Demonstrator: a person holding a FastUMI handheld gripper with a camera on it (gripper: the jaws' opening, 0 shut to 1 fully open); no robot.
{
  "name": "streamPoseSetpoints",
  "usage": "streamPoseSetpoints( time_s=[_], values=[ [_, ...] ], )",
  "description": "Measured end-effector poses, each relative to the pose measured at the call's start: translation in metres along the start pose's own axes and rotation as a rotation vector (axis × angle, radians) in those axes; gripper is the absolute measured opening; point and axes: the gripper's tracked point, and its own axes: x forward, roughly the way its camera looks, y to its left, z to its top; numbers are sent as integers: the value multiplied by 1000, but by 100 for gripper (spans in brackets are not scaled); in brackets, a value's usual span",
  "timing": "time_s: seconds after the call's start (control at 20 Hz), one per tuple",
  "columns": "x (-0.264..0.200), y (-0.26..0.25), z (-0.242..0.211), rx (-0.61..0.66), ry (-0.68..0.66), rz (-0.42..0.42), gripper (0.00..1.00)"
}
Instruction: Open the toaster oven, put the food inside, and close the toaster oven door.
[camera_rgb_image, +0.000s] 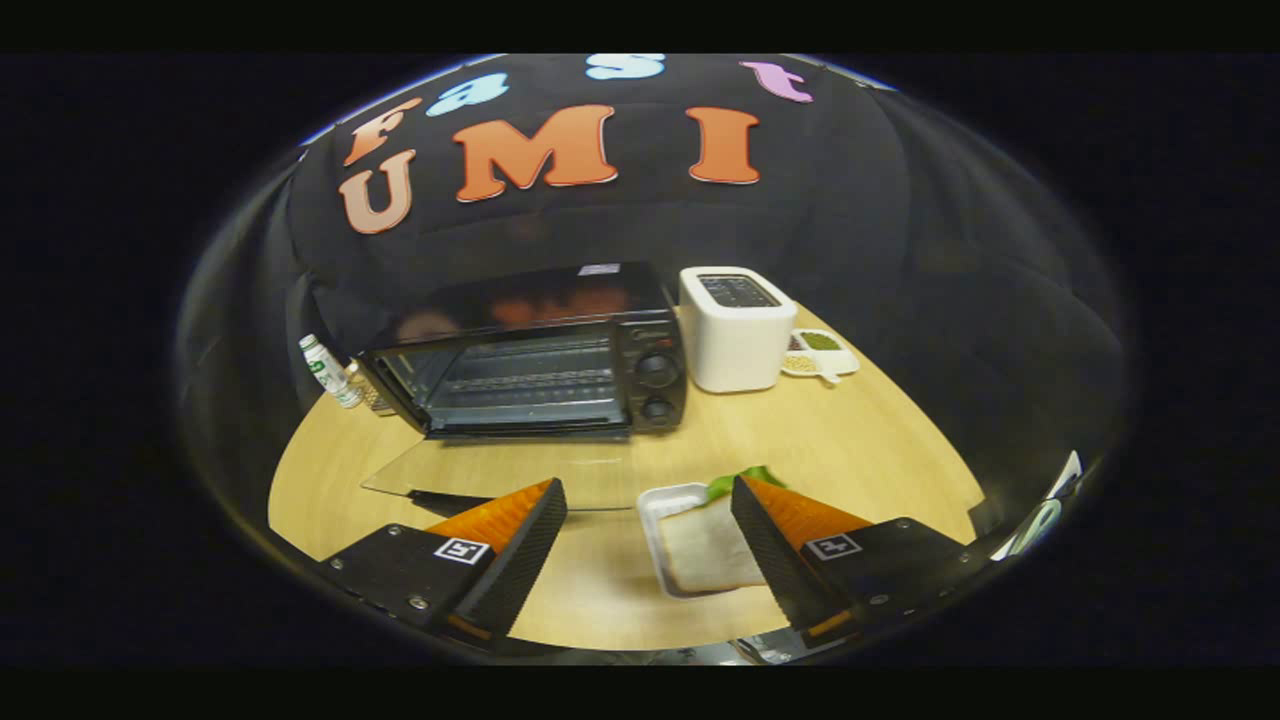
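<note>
Toaster oven (540, 355) faces the spread tool (648, 510) — door (500, 470) folded flat.

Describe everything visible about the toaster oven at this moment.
The toaster oven is a black, glossy box standing upright on the wooden table, left of a white toaster. Its glass door is folded down flat, showing wire racks inside. Two round knobs sit on its right panel. The open gripper is short of it, touching nothing.

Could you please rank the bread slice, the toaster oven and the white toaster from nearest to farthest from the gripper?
1. Bread slice on its tray, between the open gripper's fingers.
2. Toaster oven, door down, beyond the fingers.
3. White toaster, farther back beside it.
</note>
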Motion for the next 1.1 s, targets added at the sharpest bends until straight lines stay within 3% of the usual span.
streamPoseSetpoints(
  time_s=[0.2,0.45,0.65,0.9,1.1],
  values=[
    [13,-41,1,45,34,-12,99],
    [39,-49,-5,-12,77,-12,99],
    [45,-57,-19,26,137,21,99],
    [50,1,45,56,-84,61,99],
    [68,90,26,-12,-61,132,99]
  ],
)
